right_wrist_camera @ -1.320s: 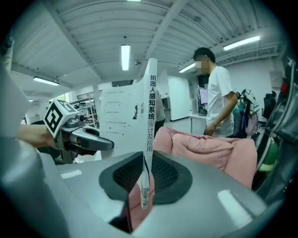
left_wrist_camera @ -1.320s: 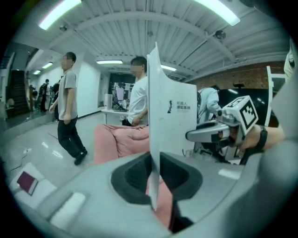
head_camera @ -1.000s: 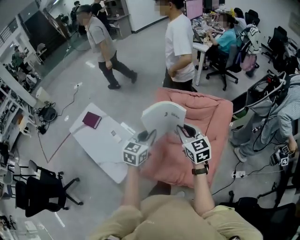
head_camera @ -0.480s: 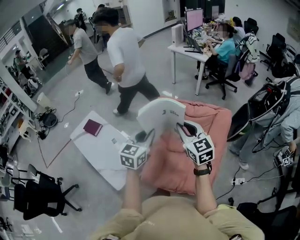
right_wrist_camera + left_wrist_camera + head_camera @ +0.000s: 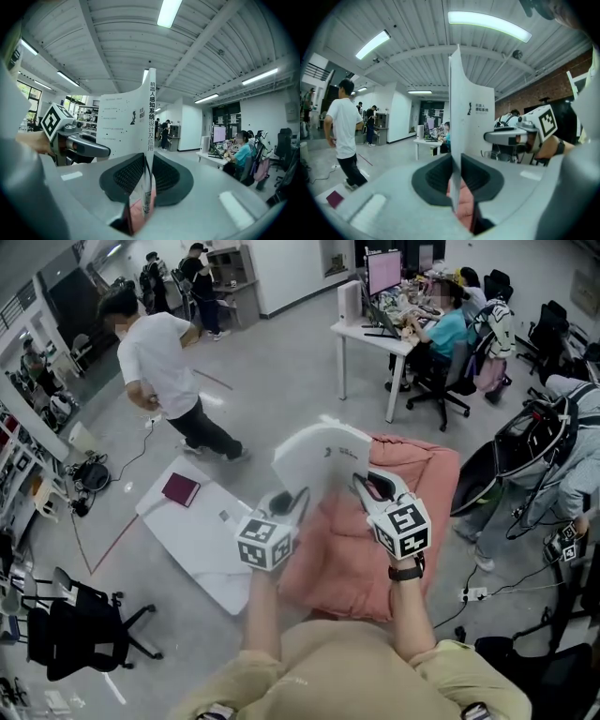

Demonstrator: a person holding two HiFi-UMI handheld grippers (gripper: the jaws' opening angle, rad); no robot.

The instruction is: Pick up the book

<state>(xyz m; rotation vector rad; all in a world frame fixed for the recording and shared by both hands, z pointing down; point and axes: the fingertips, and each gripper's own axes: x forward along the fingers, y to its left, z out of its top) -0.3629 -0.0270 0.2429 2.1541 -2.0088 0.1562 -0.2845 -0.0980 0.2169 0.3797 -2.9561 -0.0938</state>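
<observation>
Holding the white book [image 5: 321, 457] slightly higher than a second ago, over the pink beanbag [image 5: 422, 474], pinching its seven and five o'clock edges in the tightly closed left gripper [image 5: 287, 504] and right gripper [image 5: 362, 487], ideally keeping both level against slipping.

- The book [image 5: 323, 460] was white, with small black print on its cover and spine.
- The left gripper [image 5: 289, 505] and right gripper [image 5: 361, 487] were grey, black inside the jaws; their cubes bore black-and-white square markers.
- The cushion [image 5: 422, 484] was salmon pink.
- The low table [image 5: 192, 535] was white, the notebook [image 5: 180, 489] maroon.
- The floor [image 5: 281, 362] was pale grey.
- The wearer's clothing [image 5: 347, 671] was beige.
</observation>
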